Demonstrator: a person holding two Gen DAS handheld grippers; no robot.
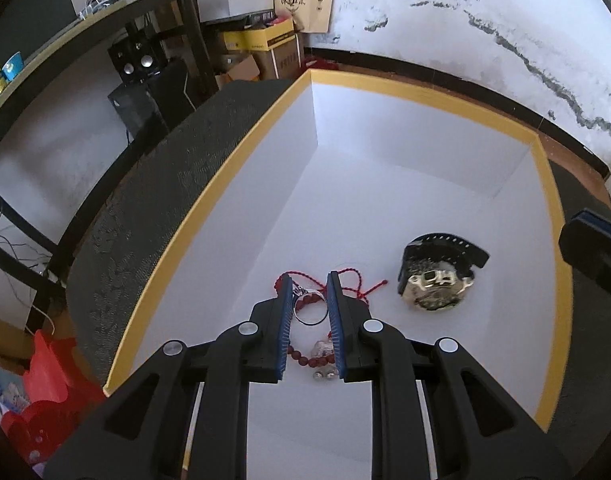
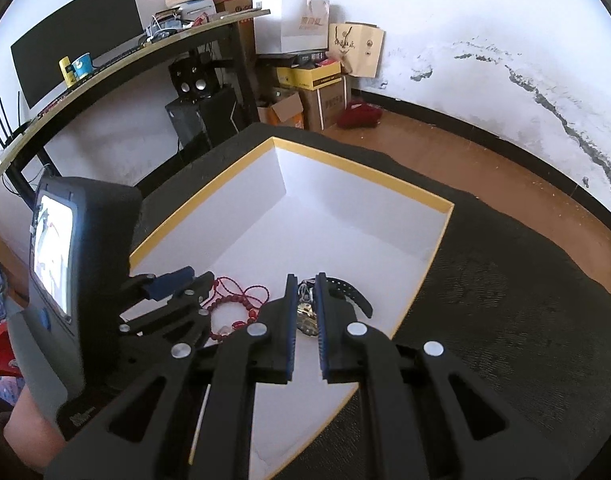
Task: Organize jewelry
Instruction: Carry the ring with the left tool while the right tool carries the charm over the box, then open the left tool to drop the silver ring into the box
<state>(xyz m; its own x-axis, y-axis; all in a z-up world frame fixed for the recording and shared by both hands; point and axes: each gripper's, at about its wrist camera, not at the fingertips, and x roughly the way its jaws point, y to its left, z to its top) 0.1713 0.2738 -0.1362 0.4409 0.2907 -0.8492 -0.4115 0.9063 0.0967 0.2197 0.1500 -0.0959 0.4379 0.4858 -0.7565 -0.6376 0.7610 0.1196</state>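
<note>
So the white box (image 1: 405,184) with the yellow rim sits on a dark woven surface (image 1: 153,208), brown floor beyond it, stained white wall and a cluttered desk (image 2: 117,60) behind. Inside the box: red bead bracelet (image 2: 233,308) with red cord at the near side, watch (image 1: 437,280) just beside it. Left gripper (image 1: 310,284) has its jaws narrowly apart, pinching a silver ring (image 1: 309,312), I think. Right gripper (image 2: 306,286) is nearly closed over the watch; whether it actually grips it I can't tell.

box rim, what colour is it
Yellow, around a white inside; the box rim shows best in the left wrist view.
</note>
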